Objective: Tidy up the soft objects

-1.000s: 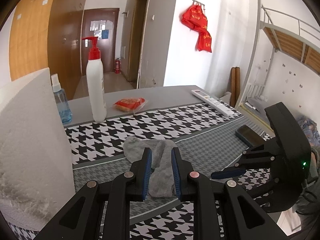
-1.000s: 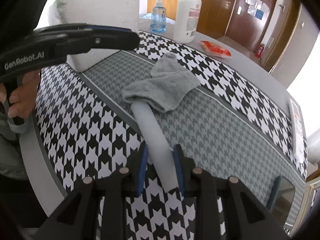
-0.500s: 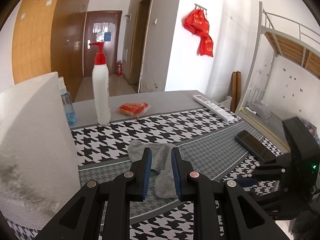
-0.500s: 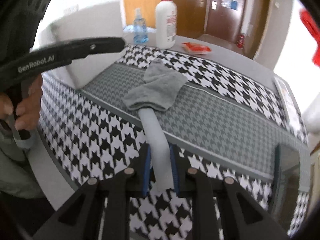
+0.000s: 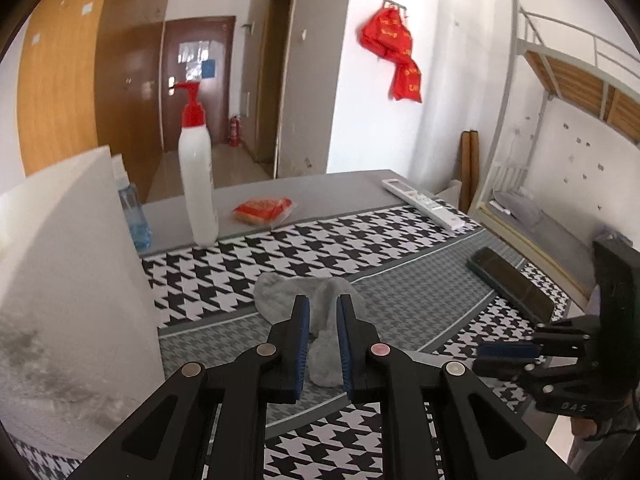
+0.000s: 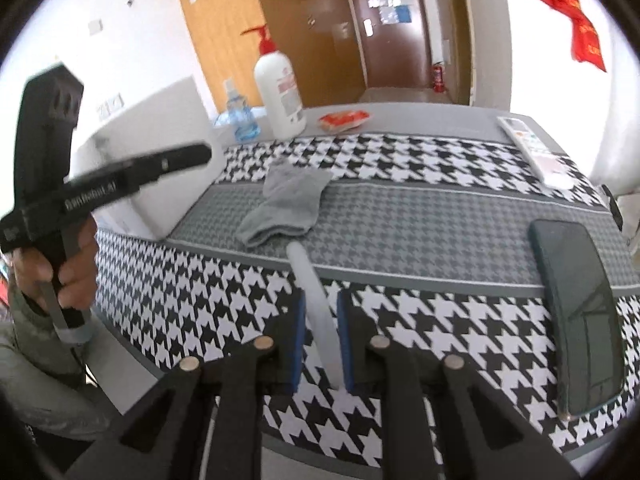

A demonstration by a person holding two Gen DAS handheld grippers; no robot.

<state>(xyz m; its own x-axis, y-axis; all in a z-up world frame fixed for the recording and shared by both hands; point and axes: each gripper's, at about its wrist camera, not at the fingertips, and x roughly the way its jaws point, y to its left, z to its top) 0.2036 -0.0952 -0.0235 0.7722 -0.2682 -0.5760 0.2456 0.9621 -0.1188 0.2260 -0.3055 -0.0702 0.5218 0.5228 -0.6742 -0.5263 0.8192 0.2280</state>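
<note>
A grey sock (image 6: 288,204) lies flat on the houndstooth cloth (image 6: 440,224). A pale soft strip (image 6: 316,300) runs from the sock's near end into my right gripper (image 6: 322,304). Those jaws are closing and their pads press on the strip. In the left wrist view the right gripper (image 5: 480,354) is low at the right. My left gripper (image 6: 202,154) hangs in the air left of the sock, apart from it. Its jaws are closing to a narrow slit with nothing in them. In its own view the sock (image 5: 280,296) only shows behind the left gripper (image 5: 322,304).
A white foam block (image 5: 60,280) stands at the left. Behind it are a blue spray bottle (image 5: 134,216), a pump bottle (image 5: 198,184) and a red packet (image 5: 262,210). A remote (image 5: 424,202) and a dark phone (image 6: 576,312) lie at the right. A hand (image 6: 76,264) holds the left gripper.
My right gripper has drawn back from the sock and rolled level, and its fingers have narrowed on the pale strip. The left gripper's fingers have narrowed a little; it kept its place.
</note>
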